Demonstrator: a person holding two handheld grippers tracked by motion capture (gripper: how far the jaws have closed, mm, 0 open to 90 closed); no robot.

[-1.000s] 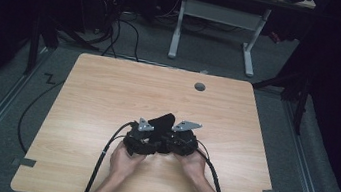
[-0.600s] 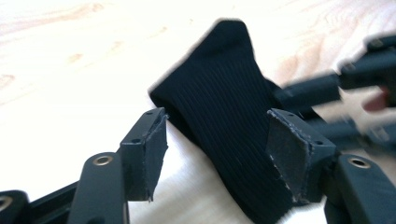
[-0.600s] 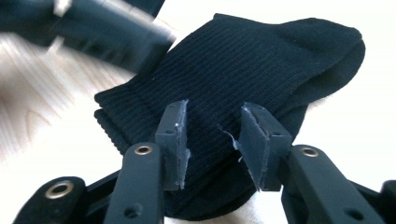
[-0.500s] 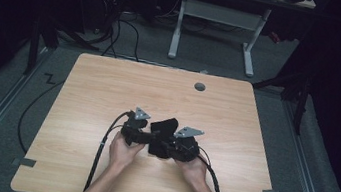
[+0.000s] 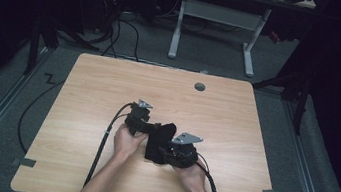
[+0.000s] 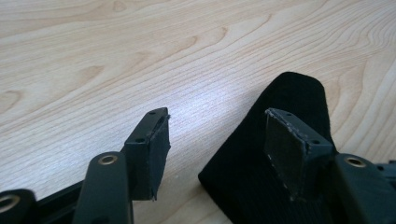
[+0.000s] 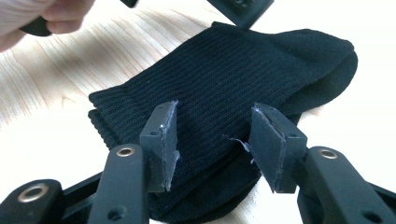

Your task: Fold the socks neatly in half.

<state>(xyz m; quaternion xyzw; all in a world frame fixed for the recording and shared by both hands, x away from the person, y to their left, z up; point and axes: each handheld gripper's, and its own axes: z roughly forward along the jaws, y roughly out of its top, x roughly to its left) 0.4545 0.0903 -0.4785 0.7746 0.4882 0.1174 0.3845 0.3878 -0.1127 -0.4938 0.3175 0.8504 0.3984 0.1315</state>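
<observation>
A folded black sock (image 5: 160, 137) lies on the wooden table (image 5: 235, 120) between both hands. My left gripper (image 5: 151, 126) stands open at the sock's left edge. In the left gripper view its jaws (image 6: 217, 116) have just been closing a little, with bare wood between them and the sock (image 6: 289, 93) under the right pad. My right gripper (image 5: 163, 150) is open at the sock's right side. Its jaws (image 7: 215, 109) have just been opening and hover over the ribbed sock (image 7: 224, 70), with the pads clear of the fabric.
A round cable hole (image 5: 200, 86) sits near the table's far edge. Black cables (image 5: 104, 142) trail from the grippers toward the near edge. A white desk frame (image 5: 214, 21) stands on the floor beyond the table. A hand (image 7: 28, 14) shows in the right gripper view.
The left gripper has moved left and away from the right one. The right jaws have spread apart. The sock now lies flat between the two grippers.
</observation>
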